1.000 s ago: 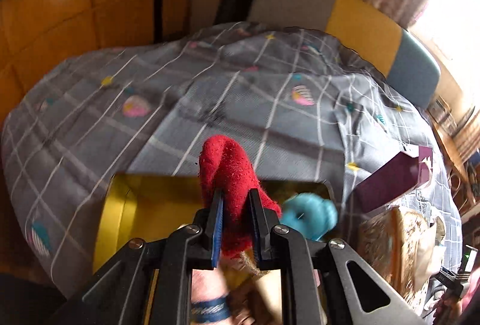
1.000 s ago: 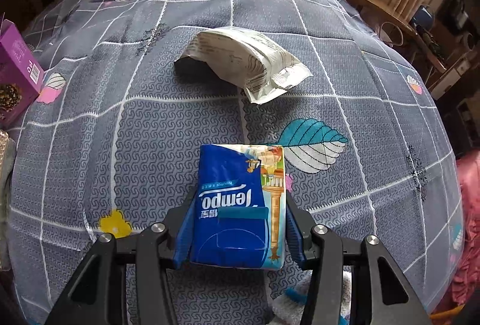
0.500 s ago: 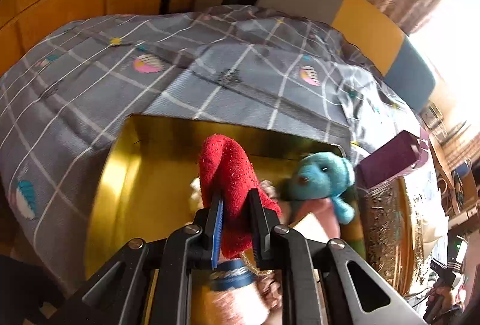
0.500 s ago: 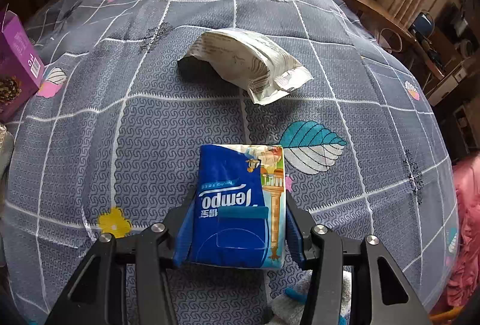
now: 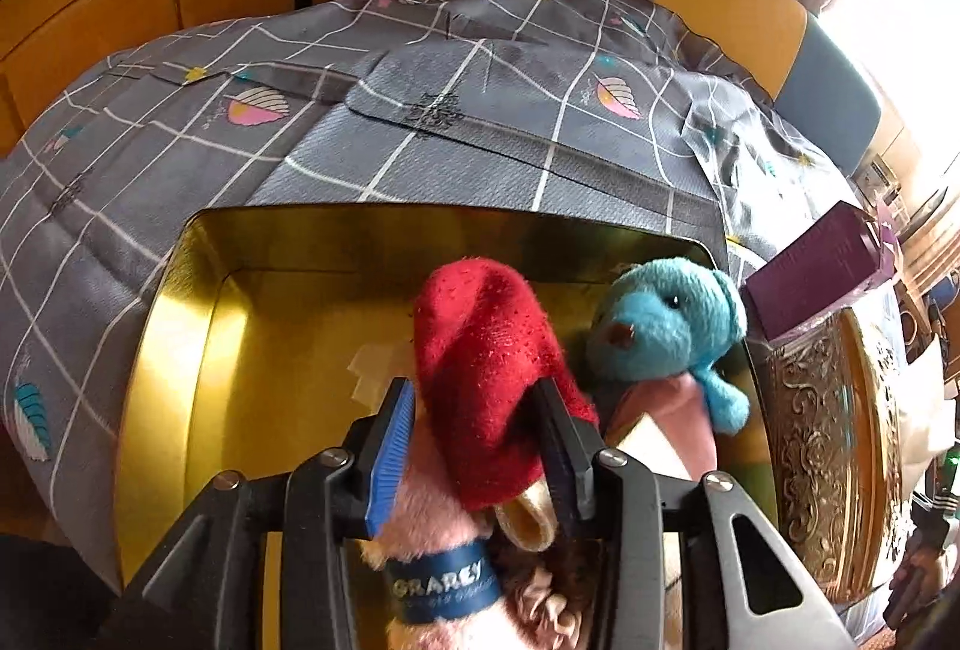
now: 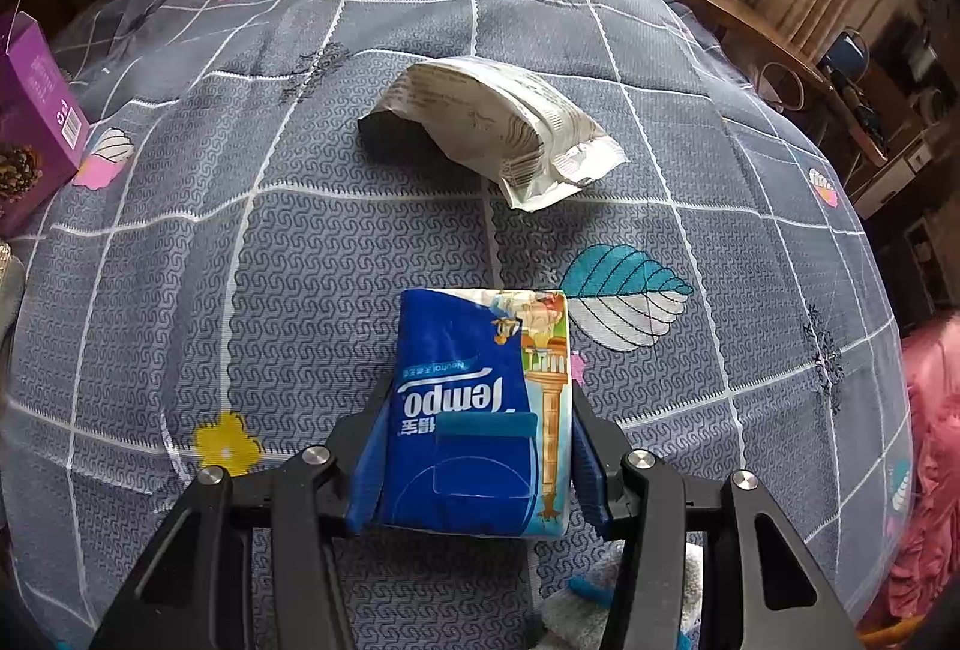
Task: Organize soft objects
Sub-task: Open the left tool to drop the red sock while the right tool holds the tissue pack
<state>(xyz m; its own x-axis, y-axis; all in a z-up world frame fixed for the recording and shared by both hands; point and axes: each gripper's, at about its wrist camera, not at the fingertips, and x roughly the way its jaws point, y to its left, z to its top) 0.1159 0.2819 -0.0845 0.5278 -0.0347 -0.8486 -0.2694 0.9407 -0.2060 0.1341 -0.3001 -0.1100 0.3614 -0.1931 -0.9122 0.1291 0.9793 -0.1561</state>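
Gripping a tissue pack (image 6: 480, 410), right jaws; left jaws wide around red plush (image 5: 486, 380).

Grey patterned bedspread (image 6: 360, 260) carries white packet (image 6: 498, 128), purple box (image 6: 33, 104), gold tin (image 5: 198, 350).

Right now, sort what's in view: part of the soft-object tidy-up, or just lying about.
Job: red plush between the open left fingers; blue teddy; gold tin; tissue pack, right-held.

Lying about: purple box; white pouch; ornate lid.
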